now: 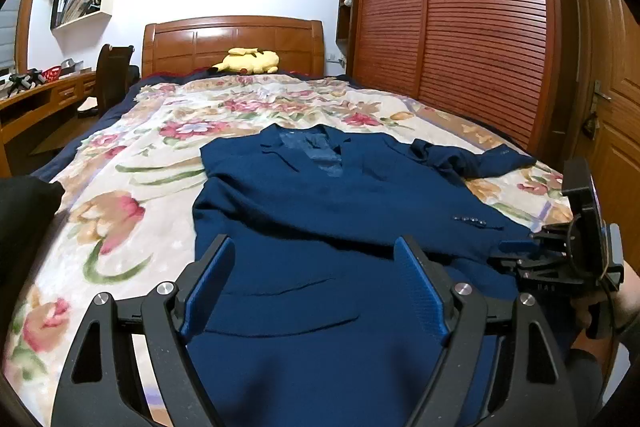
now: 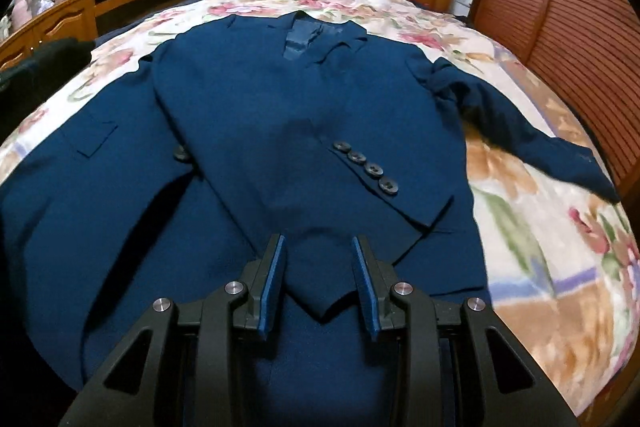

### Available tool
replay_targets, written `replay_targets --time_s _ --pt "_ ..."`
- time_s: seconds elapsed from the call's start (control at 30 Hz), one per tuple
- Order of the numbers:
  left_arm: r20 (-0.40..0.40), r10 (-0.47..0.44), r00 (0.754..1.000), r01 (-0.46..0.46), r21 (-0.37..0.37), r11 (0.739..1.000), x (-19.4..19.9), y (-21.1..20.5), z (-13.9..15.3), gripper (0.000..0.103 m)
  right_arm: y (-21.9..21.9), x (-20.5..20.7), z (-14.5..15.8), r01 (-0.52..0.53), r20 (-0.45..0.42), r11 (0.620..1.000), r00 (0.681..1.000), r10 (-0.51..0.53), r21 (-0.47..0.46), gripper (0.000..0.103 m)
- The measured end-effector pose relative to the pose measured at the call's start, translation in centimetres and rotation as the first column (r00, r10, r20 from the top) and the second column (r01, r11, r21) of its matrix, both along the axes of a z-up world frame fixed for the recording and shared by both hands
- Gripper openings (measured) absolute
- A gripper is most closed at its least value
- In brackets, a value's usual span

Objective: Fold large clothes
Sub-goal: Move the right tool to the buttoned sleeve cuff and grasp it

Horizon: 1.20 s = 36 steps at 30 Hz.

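Observation:
A dark blue suit jacket lies front up on the floral bedspread, collar toward the headboard. One sleeve is folded across the chest, its cuff buttons showing. The other sleeve stretches out to the right. My left gripper is open wide and empty, over the jacket's lower hem. My right gripper is open and empty, over the hem just below the folded cuff. It also shows at the right edge of the left wrist view.
A yellow plush toy lies by the wooden headboard. A slatted wardrobe stands along the right of the bed. A desk and a chair stand to the left. A dark garment lies at the bed's left edge.

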<state>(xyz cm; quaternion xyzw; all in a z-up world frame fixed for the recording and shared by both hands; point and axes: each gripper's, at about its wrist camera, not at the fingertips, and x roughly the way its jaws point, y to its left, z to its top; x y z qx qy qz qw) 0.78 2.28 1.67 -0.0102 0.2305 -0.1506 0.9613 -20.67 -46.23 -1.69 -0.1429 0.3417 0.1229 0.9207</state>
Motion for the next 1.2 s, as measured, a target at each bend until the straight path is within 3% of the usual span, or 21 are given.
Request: replay_targets --time_s 0.33,0.77,0.83,0.93,1.0,1.2 --pt "0.009 -0.033 0.999 0.034 -0.027 0.999 1.1 -3.0 0.4 0.082 -2.0 -0.5 1.6 0.020 0.059 1.000 0.998 -0.021 0.024 0.036" --pt "0.033 -0.049 0.998 0.050 -0.032 0.998 2.4 -5.6 0.7 0.083 -9.6 1.3 3.6 0.218 0.083 0.976 0.973 -0.216 -0.014 0.036" --pt "0.021 -0.057 0.998 0.058 -0.041 0.997 2.8 -5.9 0.5 0.087 -10.9 1.8 3.8 0.253 0.081 0.967 0.965 -0.251 -0.015 0.046" --pt "0.012 -0.074 0.997 0.075 -0.061 0.995 3.2 -6.4 0.3 0.103 -12.8 2.7 4.3 0.294 0.089 0.956 0.952 -0.293 -0.004 0.057" --pt "0.009 -0.082 0.997 0.082 -0.051 0.995 3.3 -7.0 0.3 0.103 -13.8 3.6 4.8 0.319 0.106 0.948 0.943 -0.316 -0.013 0.066" --pt "0.001 -0.097 0.995 0.097 -0.009 0.995 3.3 -8.5 -0.2 0.103 -17.2 6.8 5.1 0.385 0.127 0.923 0.916 -0.381 -0.013 0.067"
